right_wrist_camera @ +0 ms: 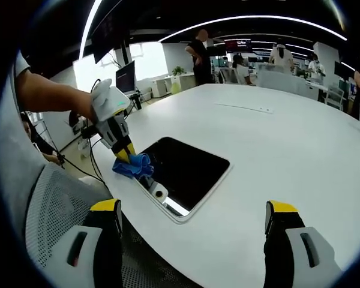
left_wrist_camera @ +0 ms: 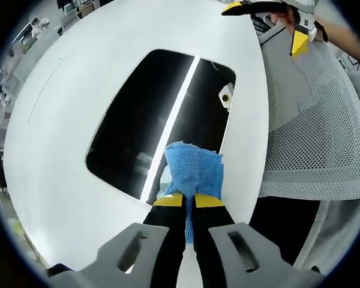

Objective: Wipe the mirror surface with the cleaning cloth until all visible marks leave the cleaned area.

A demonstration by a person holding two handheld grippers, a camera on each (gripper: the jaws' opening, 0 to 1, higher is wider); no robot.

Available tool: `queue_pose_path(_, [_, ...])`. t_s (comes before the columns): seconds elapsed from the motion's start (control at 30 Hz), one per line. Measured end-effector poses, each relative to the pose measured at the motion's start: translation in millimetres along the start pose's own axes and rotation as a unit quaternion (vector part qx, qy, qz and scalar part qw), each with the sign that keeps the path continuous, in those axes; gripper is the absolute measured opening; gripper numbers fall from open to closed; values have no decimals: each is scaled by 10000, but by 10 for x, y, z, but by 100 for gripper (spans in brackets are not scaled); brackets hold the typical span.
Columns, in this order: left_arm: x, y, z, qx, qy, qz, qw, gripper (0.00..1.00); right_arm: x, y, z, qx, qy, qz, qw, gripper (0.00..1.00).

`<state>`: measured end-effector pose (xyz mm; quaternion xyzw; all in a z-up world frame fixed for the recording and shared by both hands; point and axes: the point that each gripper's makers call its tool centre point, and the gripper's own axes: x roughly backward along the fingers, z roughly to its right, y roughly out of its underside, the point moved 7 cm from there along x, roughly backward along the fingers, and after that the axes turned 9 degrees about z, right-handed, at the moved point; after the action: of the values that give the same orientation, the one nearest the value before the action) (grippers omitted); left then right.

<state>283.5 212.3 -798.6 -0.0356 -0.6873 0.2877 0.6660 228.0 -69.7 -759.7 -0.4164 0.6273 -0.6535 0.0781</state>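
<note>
A dark rectangular mirror (left_wrist_camera: 150, 120) lies flat on the round white table (left_wrist_camera: 66, 150); a ceiling light strip is reflected across it. My left gripper (left_wrist_camera: 189, 200) is shut on a blue cleaning cloth (left_wrist_camera: 193, 171), which rests on the mirror's near edge. In the right gripper view the mirror (right_wrist_camera: 189, 171) lies ahead, with the left gripper (right_wrist_camera: 123, 153) pressing the cloth (right_wrist_camera: 134, 165) onto its left corner. My right gripper (right_wrist_camera: 192, 216) stands open above the table edge, nothing between its fingers. It also shows far off in the left gripper view (left_wrist_camera: 294, 36).
A grey mesh chair (left_wrist_camera: 315, 126) stands close against the table edge beside the mirror. A person's arm (right_wrist_camera: 45, 96) reaches in from the left. Several people (right_wrist_camera: 201, 57) and desks stand in the office beyond the table's far side.
</note>
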Motion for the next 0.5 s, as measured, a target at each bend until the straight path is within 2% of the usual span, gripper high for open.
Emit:
queue_pose_path(0.17, [2, -26, -37, -239, -69, 14, 9997, 1, 1, -2, 6, -19, 10, 16, 10000, 98])
queue_pose_path(0.5, [-11, -29, -96, -247, 34, 6, 9997, 1, 3, -7, 1, -36, 12, 25, 10000, 98])
